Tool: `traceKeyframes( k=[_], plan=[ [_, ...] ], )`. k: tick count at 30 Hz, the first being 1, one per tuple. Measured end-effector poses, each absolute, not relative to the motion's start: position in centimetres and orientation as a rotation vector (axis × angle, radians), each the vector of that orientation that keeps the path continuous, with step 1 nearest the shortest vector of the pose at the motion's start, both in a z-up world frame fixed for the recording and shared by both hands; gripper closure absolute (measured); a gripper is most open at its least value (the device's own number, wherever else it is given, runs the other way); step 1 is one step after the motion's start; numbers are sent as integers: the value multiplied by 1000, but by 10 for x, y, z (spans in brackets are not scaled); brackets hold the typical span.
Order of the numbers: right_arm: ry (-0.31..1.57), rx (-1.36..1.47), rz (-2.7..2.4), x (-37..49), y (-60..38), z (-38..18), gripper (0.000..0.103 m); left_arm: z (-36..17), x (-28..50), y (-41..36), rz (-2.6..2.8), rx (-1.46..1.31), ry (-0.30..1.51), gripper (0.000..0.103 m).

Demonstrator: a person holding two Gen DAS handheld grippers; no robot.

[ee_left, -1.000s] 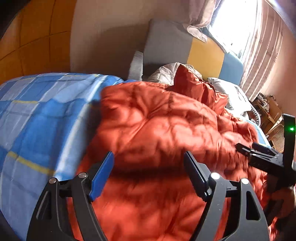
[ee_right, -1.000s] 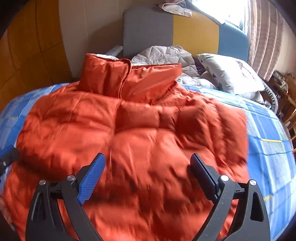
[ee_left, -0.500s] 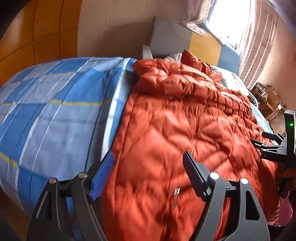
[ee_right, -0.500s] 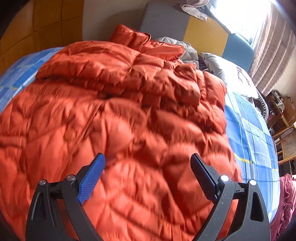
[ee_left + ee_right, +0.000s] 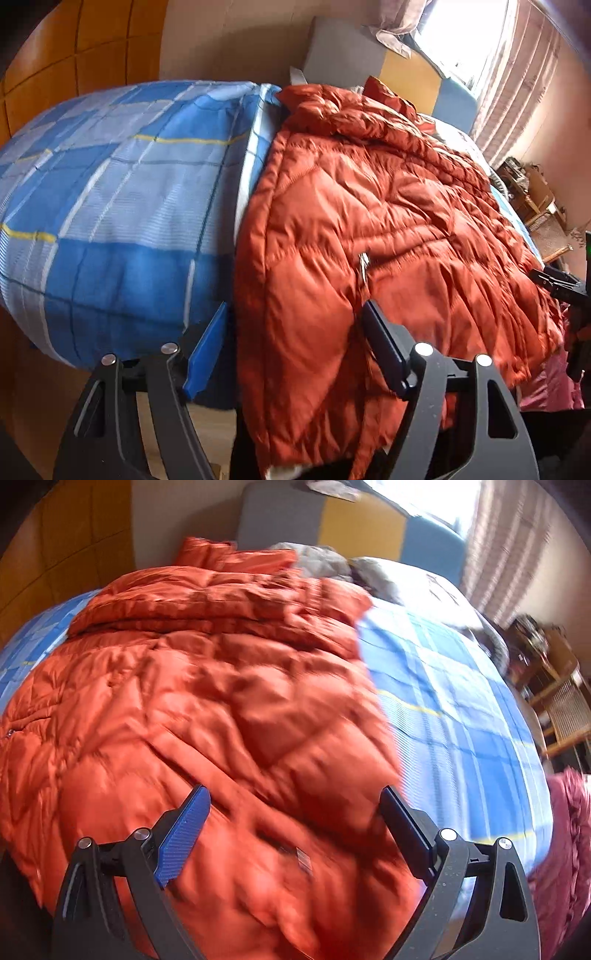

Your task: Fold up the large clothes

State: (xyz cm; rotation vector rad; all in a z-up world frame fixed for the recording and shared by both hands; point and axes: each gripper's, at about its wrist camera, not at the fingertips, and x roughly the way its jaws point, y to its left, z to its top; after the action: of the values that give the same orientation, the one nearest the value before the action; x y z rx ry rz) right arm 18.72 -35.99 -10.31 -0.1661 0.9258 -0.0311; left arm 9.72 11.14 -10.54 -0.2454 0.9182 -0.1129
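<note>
A large orange quilted puffer jacket (image 5: 388, 236) lies spread on the bed, its hem hanging over the near edge; it also fills the right wrist view (image 5: 207, 701). A zipper pull (image 5: 364, 264) shows on its front. My left gripper (image 5: 295, 343) is open and empty, hovering at the jacket's left hem by the bed edge. My right gripper (image 5: 295, 823) is open and empty above the jacket's lower right part, and shows at the far right of the left wrist view (image 5: 561, 284).
The bed has a blue checked cover (image 5: 122, 192) (image 5: 461, 701). A grey, yellow and blue headboard (image 5: 332, 520), grey bedding (image 5: 321, 559) and a pillow (image 5: 424, 583) are at the far end. Wooden furniture (image 5: 554, 698) stands right; pink cloth (image 5: 569, 834) hangs by the bed's near right corner.
Both grippers have pulled back toward the near bed edge, staying open. The jacket now lies flatter and longer on the bed, with its hem over the edge.
</note>
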Motion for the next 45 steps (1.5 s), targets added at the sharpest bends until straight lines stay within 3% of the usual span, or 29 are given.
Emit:
traceKeyframes(
  k=[3,9,11,14,17,20,37,45],
  plan=[
    [949,-101,-72,171,-390,-104,10,-108,93,113,-130,-272,937,37],
    [1026,49,-69,154,-426,-122,11,-109,90,115,-136,-296,962,56],
    [1046,108,-42,151,-431,-129,20,-105,87,115,-139,-287,942,75],
    [1060,193,25,149,-432,-134,47,-98,83,113,-152,-257,914,88],
    [1058,181,66,148,-423,-133,73,-91,81,113,-165,-242,898,95],
    [1055,173,98,146,-417,-122,88,-82,76,116,-186,-245,887,97],
    [1147,2,224,89,-406,-77,93,-44,2,152,-298,-342,885,97],
    [1025,14,263,90,-405,-32,94,-17,8,168,-386,-441,789,97]
  ],
)
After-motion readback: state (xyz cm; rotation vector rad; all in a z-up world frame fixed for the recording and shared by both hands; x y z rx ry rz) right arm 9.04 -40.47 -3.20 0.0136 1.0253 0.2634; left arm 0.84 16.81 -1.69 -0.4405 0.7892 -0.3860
